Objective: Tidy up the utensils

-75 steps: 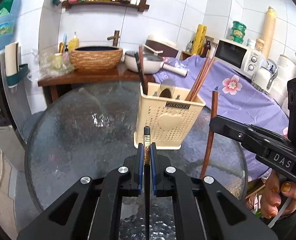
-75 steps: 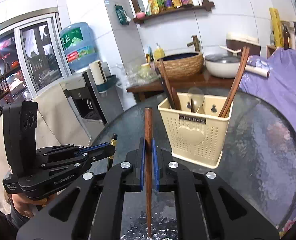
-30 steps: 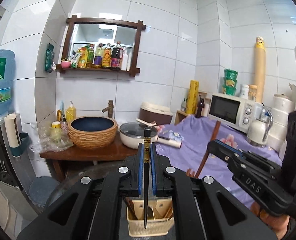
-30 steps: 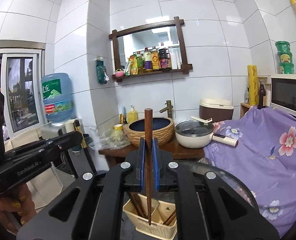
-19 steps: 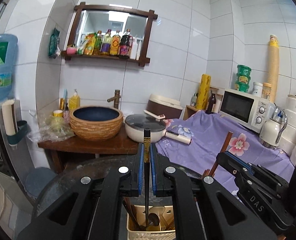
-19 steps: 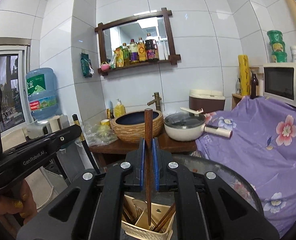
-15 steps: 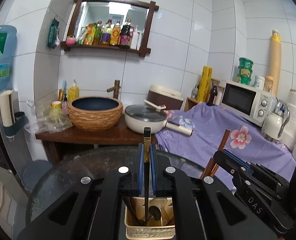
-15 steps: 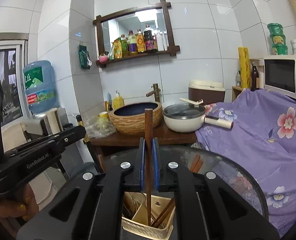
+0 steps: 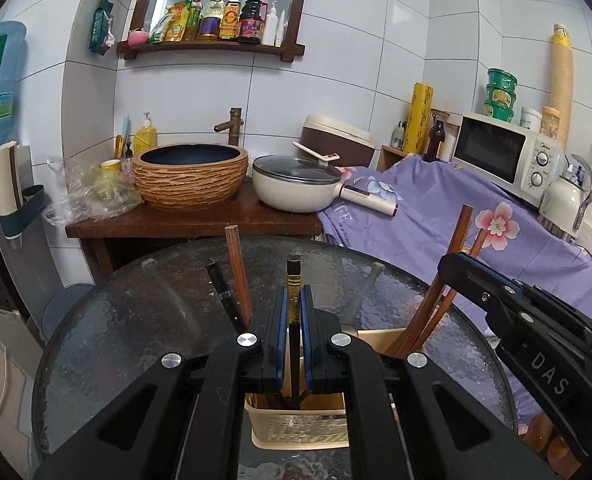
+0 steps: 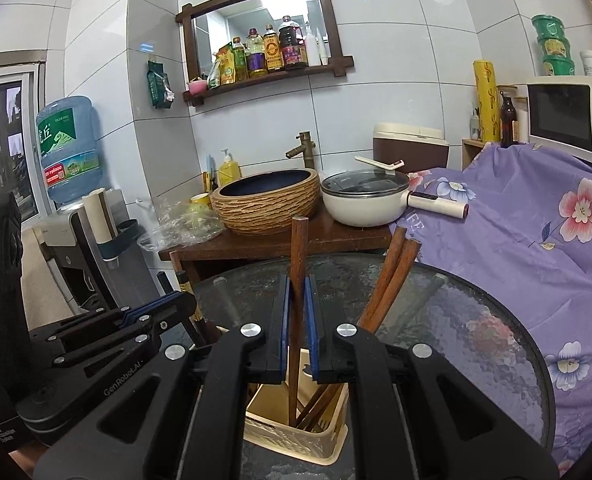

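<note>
Compared with half a second ago, both grippers have come lower over the beige utensil basket (image 9: 300, 432), and the basket now sits directly under them at the near edge of each view. The lower ends of both chopsticks are now inside the basket opening. I judge that the insertion step is almost done and that only the release remains.

The left gripper (image 9: 293, 312) is closed tightly on a black chopstick with a gold band (image 9: 293, 280). This chopstick stands upright between the blue pads, and its lower end goes down into the basket just behind the near wall. Which compartment it enters I cannot tell, because the gripper body hides the inside.

The right gripper (image 10: 296, 320) is nearly closed around a brown wooden chopstick (image 10: 298, 248), also upright; a thin gap shows beside the stick on its right side, so the hold may be loosening. Its tip reaches into the basket (image 10: 296, 436), just left of the brown chopsticks (image 10: 392, 276) that already lean to the far right in the same basket.

In the left view, one more brown stick (image 9: 237, 272) and a dark utensil handle (image 9: 221, 292) stand in the left part of the basket. The basket rests on the round glass table (image 9: 135, 320).
</note>
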